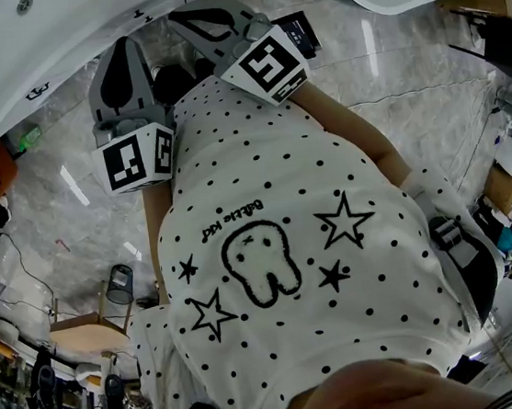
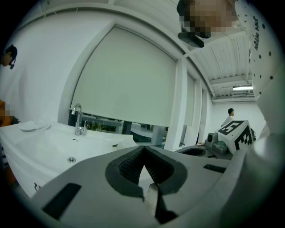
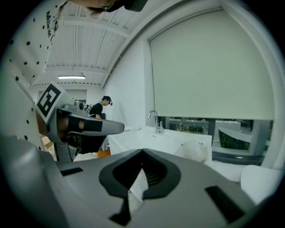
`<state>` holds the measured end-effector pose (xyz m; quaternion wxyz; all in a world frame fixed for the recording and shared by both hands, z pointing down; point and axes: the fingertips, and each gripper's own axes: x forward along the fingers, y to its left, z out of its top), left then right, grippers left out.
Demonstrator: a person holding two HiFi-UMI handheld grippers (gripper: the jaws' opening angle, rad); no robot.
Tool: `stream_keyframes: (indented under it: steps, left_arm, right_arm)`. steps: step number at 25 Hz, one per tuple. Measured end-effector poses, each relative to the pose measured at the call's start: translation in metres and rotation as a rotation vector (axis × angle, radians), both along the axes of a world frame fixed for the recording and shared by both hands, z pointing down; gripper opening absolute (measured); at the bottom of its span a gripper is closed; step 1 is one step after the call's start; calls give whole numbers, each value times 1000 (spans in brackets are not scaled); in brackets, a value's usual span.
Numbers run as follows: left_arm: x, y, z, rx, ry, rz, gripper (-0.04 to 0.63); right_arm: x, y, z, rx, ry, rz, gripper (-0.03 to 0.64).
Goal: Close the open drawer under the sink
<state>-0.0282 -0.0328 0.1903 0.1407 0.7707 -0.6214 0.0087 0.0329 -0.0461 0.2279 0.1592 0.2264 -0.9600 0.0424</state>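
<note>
White sink (image 2: 53, 142) with its chrome faucet (image 2: 78, 119) lies ahead at the left; the drawer beneath it cannot be made out. The left gripper (image 2: 143, 150) is clenched on nothing; the right gripper (image 3: 142, 153), beside it, is likewise clenched and empty.

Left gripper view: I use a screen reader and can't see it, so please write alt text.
The left gripper, its grey jaws shut and empty, fills the foreground, pointing over a white sink with a chrome faucet at left. A roller blind hangs behind, and a marker cube shows at right.
</note>
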Motion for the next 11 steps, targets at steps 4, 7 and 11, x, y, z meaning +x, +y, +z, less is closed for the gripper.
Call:
stream_keyframes:
  steps: [4,7,11]
  left_arm:
    - [1,-1,0,1,4,3,5]
    - [1,-1,0,2,6,3,5]
    - [2,1,1,1,14,-3,5]
  right_arm:
    - [0,0,0,2,3,-1,14]
    - [0,1,-1,11,8,-7,14]
    - [-1,5,-1,22,18,-24,14]
